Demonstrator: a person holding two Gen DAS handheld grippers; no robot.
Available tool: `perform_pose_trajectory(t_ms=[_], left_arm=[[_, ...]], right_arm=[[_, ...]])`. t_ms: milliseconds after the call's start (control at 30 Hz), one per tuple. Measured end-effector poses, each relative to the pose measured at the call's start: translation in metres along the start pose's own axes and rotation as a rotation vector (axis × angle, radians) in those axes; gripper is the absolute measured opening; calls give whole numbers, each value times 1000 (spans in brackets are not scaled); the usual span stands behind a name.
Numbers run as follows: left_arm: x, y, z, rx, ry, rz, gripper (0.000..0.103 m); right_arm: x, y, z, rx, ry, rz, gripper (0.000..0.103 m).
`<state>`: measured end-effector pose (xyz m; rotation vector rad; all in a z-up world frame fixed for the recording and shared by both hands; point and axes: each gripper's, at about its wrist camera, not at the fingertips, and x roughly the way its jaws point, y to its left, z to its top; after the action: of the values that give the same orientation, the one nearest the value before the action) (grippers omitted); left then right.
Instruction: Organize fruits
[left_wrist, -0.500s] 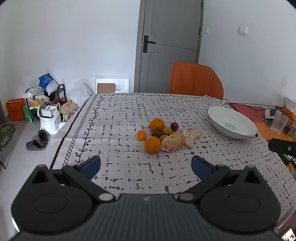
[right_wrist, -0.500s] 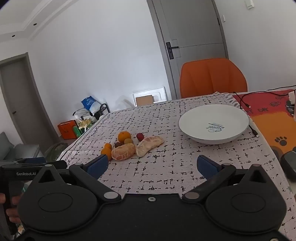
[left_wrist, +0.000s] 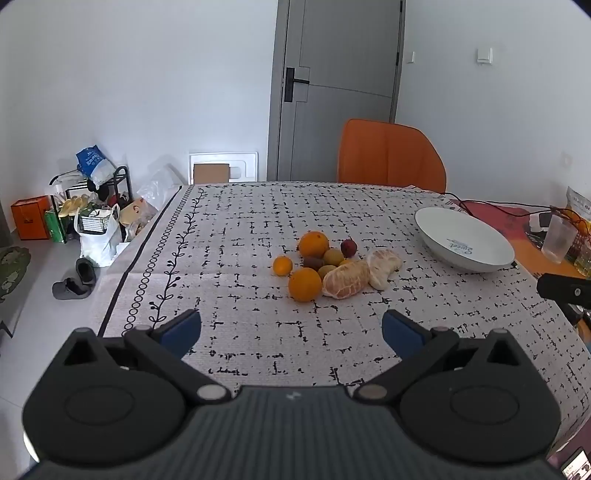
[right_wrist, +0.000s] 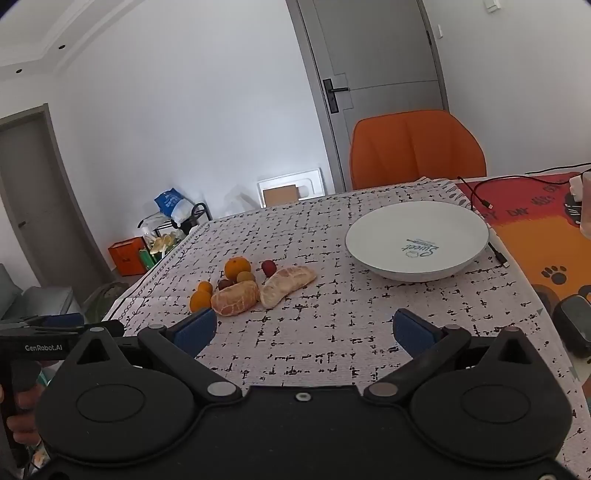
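A heap of fruit lies mid-table on the patterned cloth: a large orange (left_wrist: 305, 284) in front, another orange (left_wrist: 313, 243) behind, a small tangerine (left_wrist: 282, 265), a dark red plum (left_wrist: 348, 247), and two peeled citrus pieces (left_wrist: 346, 279) (left_wrist: 383, 264). In the right wrist view the same heap has the peeled piece (right_wrist: 235, 297) nearest. An empty white bowl (left_wrist: 436, 230) (right_wrist: 376, 240) stands to the right of the fruit. My left gripper (left_wrist: 291, 332) is open, well short of the fruit. My right gripper (right_wrist: 304, 328) is open too, with nothing between its fingers.
An orange chair (left_wrist: 389, 157) stands at the table's far edge before a grey door. Cables, a clear cup (left_wrist: 559, 238) and an orange mat (right_wrist: 546, 243) lie right of the bowl. Bags, a rack and slippers (left_wrist: 74, 280) crowd the floor at left.
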<state>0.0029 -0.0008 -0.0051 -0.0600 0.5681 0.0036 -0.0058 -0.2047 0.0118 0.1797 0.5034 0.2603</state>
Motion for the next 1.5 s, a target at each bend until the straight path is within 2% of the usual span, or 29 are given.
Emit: perform_pose_trajectory(t_ms=[1500], left_arm=[[-1, 1, 0, 4, 1, -4, 103]], right_arm=[[0, 2, -4, -21, 13, -11, 103]])
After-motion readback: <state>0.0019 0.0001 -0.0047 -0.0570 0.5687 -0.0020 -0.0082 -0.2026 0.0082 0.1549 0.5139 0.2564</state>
